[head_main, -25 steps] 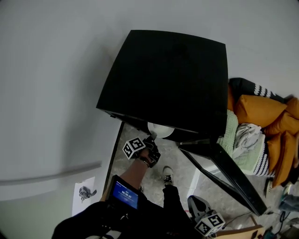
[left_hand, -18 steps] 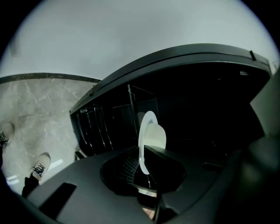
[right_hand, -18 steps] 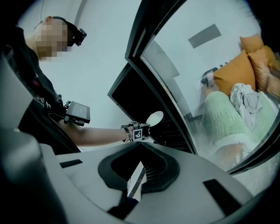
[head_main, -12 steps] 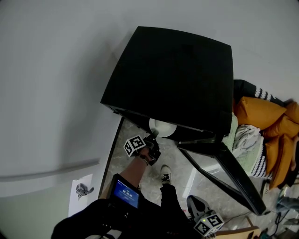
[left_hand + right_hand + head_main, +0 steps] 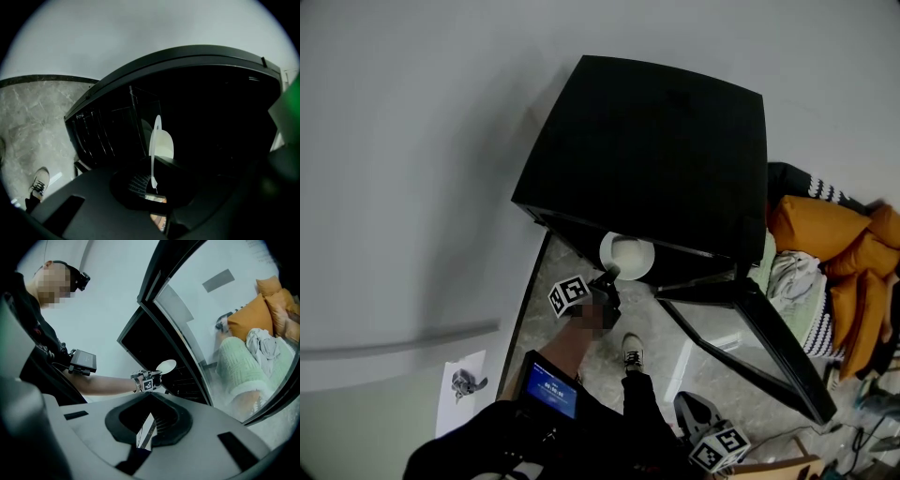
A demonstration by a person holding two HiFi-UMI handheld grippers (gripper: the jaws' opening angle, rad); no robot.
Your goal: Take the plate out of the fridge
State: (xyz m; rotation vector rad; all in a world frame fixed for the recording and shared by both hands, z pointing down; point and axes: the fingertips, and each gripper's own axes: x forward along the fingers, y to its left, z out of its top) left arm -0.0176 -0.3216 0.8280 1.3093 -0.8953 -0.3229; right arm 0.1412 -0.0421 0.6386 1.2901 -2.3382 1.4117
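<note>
The person (image 5: 525, 441) is wearing a black top and dark trousers, with a white sneaker (image 5: 633, 352) showing at lower centre of the head view and a black device with a glowing blue screen (image 5: 549, 387) strapped on the forearm. A black head camera (image 5: 78, 280) is showing at upper left of the right gripper view. The right gripper (image 5: 149, 425) is showing a grey shell with a black collar round its jaws, and both it and the left gripper (image 5: 609, 273) are carrying cubes of black-and-white square markers.

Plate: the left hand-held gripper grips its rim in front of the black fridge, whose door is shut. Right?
No: the fridge door stands open, as the head view shows. The rest holds: the left hand-held gripper, its jaws having just closed further, grips the white plate at its rim in front of the black fridge.
</note>
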